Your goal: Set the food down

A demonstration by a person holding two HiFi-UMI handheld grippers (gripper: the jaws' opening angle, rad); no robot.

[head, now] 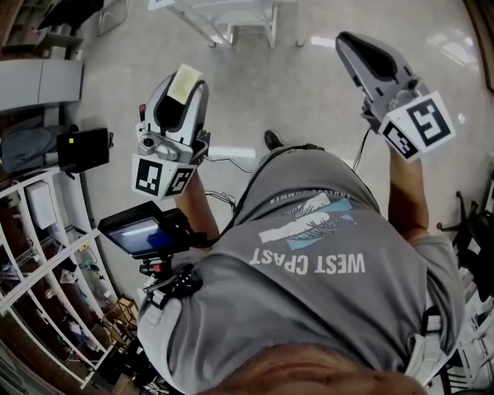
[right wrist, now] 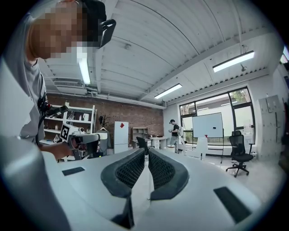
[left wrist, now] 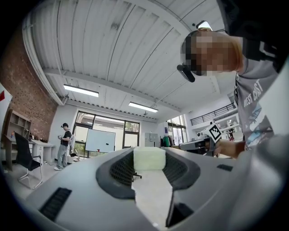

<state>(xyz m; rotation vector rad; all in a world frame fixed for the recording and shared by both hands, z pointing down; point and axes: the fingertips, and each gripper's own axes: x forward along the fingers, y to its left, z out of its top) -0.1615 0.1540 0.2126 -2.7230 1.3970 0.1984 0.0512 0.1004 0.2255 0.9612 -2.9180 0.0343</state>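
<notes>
A pale yellow-green block of food (left wrist: 149,158) sits clamped between the two dark ribbed pads of my left gripper (left wrist: 149,168). In the head view the same block (head: 185,82) shows at the tip of the left gripper (head: 184,91), held out over the floor at the left. My right gripper (head: 349,42) is held out at the upper right. Its pads (right wrist: 165,169) stand nearly together, with nothing between them at the right gripper (right wrist: 147,152). Both grippers point roughly level, out into the room, and each shows in the other's view.
White table legs (head: 231,23) stand ahead on the pale floor. Shelving (head: 46,254) runs along the left. A small screen on a rig (head: 143,231) hangs at my left hip. Farther off are a whiteboard (left wrist: 100,140), a standing person (left wrist: 63,144) and an office chair (right wrist: 238,153).
</notes>
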